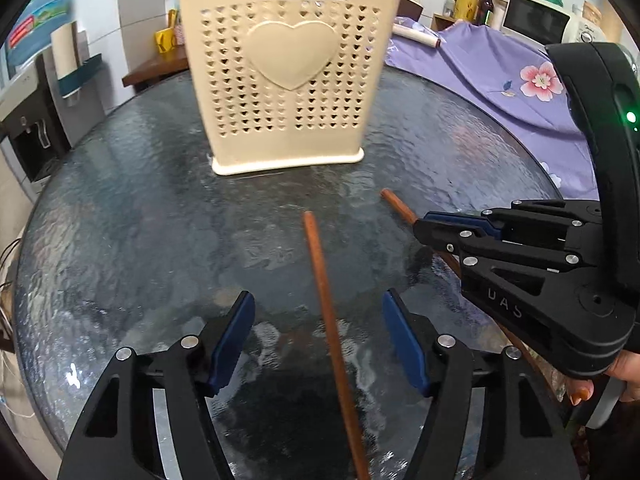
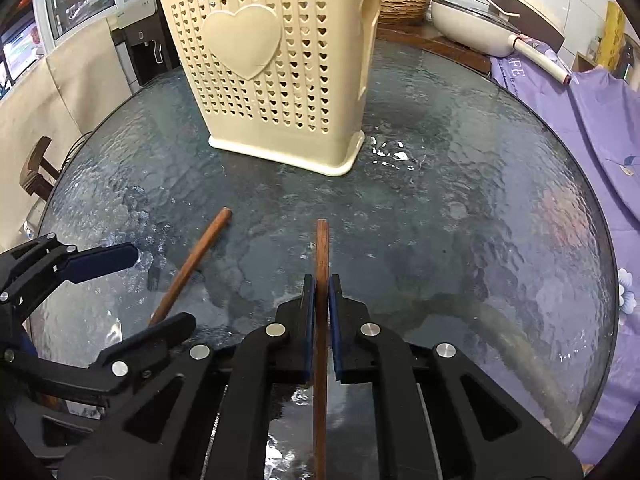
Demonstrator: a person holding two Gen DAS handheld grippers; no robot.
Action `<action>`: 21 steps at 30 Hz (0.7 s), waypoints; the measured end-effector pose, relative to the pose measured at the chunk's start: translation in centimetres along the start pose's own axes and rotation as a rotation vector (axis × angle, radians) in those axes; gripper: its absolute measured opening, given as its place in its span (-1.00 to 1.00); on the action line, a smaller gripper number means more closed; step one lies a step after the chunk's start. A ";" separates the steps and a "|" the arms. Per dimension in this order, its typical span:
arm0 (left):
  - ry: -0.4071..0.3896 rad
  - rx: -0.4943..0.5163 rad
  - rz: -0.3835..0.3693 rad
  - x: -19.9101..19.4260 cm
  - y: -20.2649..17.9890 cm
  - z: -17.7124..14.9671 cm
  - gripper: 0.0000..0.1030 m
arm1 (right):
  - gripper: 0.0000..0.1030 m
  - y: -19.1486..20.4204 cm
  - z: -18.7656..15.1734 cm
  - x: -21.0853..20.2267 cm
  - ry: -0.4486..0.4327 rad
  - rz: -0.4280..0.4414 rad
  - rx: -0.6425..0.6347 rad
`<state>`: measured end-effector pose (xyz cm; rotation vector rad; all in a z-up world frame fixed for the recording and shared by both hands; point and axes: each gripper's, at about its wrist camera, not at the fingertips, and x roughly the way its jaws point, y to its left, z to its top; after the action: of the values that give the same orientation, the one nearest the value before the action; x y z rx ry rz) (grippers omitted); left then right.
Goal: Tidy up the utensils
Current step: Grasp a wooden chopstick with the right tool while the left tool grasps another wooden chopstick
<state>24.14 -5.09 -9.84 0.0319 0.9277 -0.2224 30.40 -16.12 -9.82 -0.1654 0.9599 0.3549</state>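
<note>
Round dark table of rippled glass [image 1: 120, 208], with a cream plastic utensil holder pierced by heart-shaped holes [image 1: 288, 80] standing upright near its far middle; brand plate reading JIANHAO along its top rim. Behind the holder, white tiled wall and a wooden counter; to the holder's right, purple flowered cloth [image 1: 500, 76] draped over the table's edge, a white microwave [image 1: 536, 16] farther back. In the right wrist view, a woven basket [image 2: 404, 0] and a white pan [image 2: 472, 28] behind the holder. In front of the holder, two long brown wooden chopsticks flat on the glass, tips aimed towards it. Left chopstick [image 1: 328, 320] between the blue pads of the left gripper [image 1: 318, 340], pads spread wide and touching nothing. Right chopstick [image 2: 322, 248] pinched between the pressed-together pads of the right gripper [image 2: 321, 304], far end poking out towards the holder. Near ends of both sticks cut off by the frame's lower edge; handles rising from the holder cropped at the top, too little showing to name.
</note>
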 end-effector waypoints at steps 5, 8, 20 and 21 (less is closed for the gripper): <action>0.021 0.016 0.009 1.0 -0.7 0.5 0.09 | -0.85 -0.4 0.0 0.0 -0.004 0.001 0.007; 0.018 0.035 0.034 1.2 -1.2 0.7 0.03 | -0.85 -0.7 0.1 0.1 -0.003 0.000 0.005; 0.015 0.040 0.072 1.9 -0.7 2.1 -0.45 | -0.85 -0.1 0.2 0.3 -0.013 -0.035 -0.016; 0.015 0.042 0.070 1.9 -0.7 2.1 -0.53 | -0.85 -0.1 0.2 0.3 -0.013 -0.035 -0.014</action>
<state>26.79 -6.40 -10.05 0.1051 0.9348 -0.1765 30.72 -16.05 -9.98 -0.1918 0.9409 0.3304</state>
